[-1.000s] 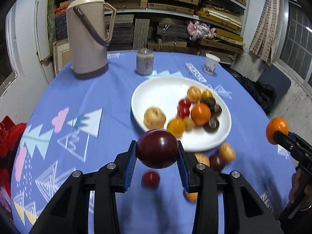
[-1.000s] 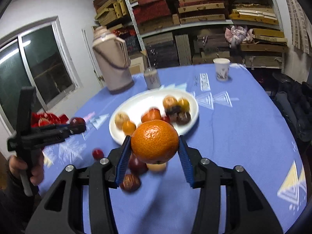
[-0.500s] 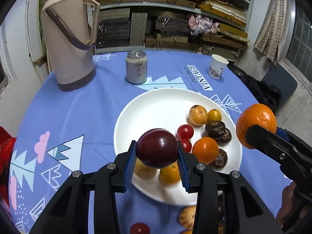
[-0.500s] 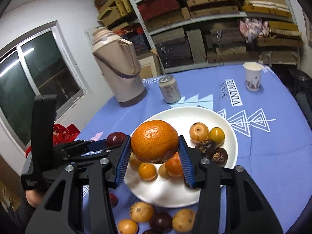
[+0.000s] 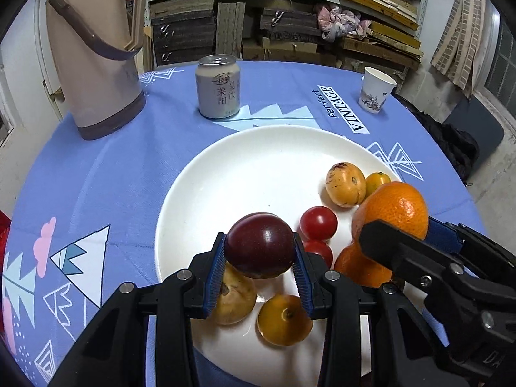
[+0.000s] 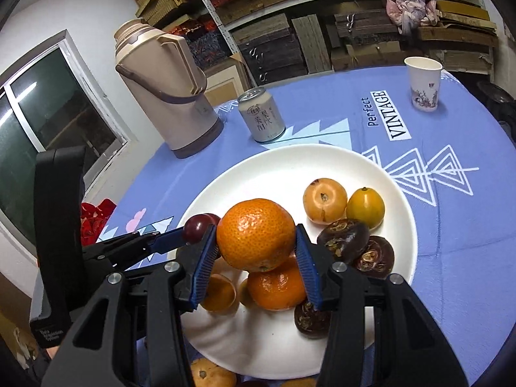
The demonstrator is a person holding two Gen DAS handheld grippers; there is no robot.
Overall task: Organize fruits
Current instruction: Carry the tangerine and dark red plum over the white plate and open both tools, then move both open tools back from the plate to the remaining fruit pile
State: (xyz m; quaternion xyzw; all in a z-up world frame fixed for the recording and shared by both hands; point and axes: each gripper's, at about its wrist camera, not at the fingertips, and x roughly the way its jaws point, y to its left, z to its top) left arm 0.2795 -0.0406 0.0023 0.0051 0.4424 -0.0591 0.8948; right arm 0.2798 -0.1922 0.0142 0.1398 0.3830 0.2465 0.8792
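Note:
My left gripper [image 5: 259, 267] is shut on a dark red plum [image 5: 260, 244] and holds it over the near part of the white plate [image 5: 245, 164]. My right gripper [image 6: 254, 258] is shut on a tangerine [image 6: 255, 233], above another tangerine [image 6: 277, 287] lying on the white plate [image 6: 290, 164]. In the left wrist view the held tangerine [image 5: 395, 208] hangs at the right. In the right wrist view the plum [image 6: 198, 224] shows at the left. Cherry tomatoes [image 5: 318, 223], yellow fruits [image 5: 345, 184] and dark brown fruits [image 6: 343, 237] lie on the plate.
A beige thermos jug [image 5: 93, 51], a drink can [image 5: 218, 87] and a paper cup [image 5: 375, 89] stand on the blue tablecloth beyond the plate. Loose fruit [image 6: 211, 374] lies on the cloth before the plate's near rim. Stacked shelves fill the background.
Both grippers have moved forward and down from the table's near side to over the plate, each still holding its fruit. They have come closer together.

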